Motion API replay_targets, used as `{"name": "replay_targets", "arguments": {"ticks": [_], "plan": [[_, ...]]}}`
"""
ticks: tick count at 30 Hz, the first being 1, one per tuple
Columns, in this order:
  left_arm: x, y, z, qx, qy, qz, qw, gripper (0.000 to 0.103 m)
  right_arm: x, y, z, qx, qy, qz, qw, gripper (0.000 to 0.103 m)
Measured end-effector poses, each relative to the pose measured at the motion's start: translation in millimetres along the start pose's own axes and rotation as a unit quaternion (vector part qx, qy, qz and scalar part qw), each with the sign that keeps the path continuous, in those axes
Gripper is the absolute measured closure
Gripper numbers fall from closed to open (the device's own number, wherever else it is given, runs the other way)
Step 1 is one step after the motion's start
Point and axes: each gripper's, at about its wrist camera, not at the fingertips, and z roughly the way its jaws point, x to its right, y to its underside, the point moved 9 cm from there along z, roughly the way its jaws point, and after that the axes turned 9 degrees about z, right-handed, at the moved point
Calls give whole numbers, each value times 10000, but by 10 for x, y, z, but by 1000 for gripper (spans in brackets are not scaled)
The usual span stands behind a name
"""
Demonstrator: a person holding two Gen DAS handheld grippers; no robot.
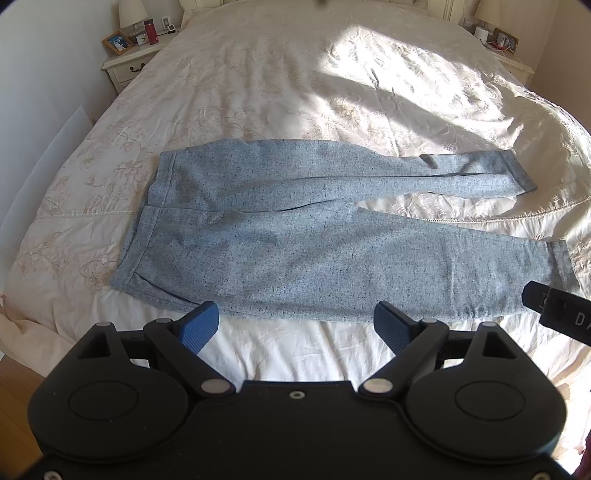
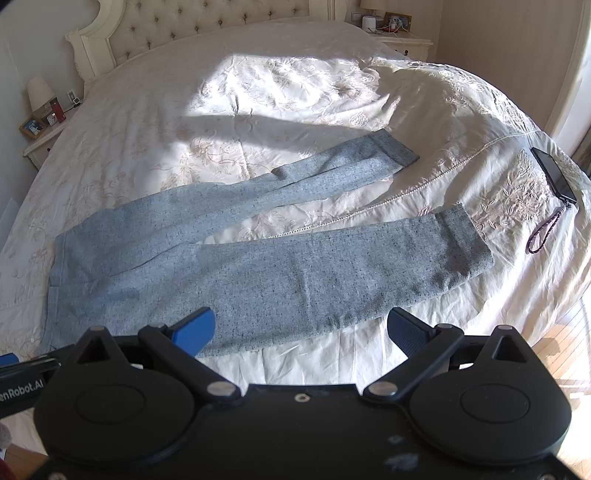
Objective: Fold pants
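Grey-blue speckled pants [image 1: 295, 236] lie flat on the bed, waistband to the left and the two legs spread apart to the right; they also show in the right wrist view [image 2: 258, 273]. My left gripper [image 1: 295, 325] is open and empty, just short of the near edge of the near leg, towards the waist end. My right gripper [image 2: 301, 330] is open and empty, at the near edge of the same leg, further towards the cuff [image 2: 469, 240]. The far leg's cuff [image 2: 395, 149] lies higher up the bed.
The bed [image 1: 277, 85] has a cream embroidered cover and a tufted headboard [image 2: 207, 22]. Nightstands with lamps stand at the left [image 1: 129, 55] and at the right [image 2: 402, 37]. A black phone [image 2: 554, 173] with a strap lies near the bed's right edge. Wooden floor [image 2: 565, 347] shows below.
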Motion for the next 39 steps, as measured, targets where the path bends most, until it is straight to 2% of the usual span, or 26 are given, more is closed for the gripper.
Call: {"name": "replay_targets", "arguments": {"ticks": [39], "plan": [[-33,10,22,-68,-54,-89,9999,12,-100,42,13,-28,-91,-89,9999,0]]}}
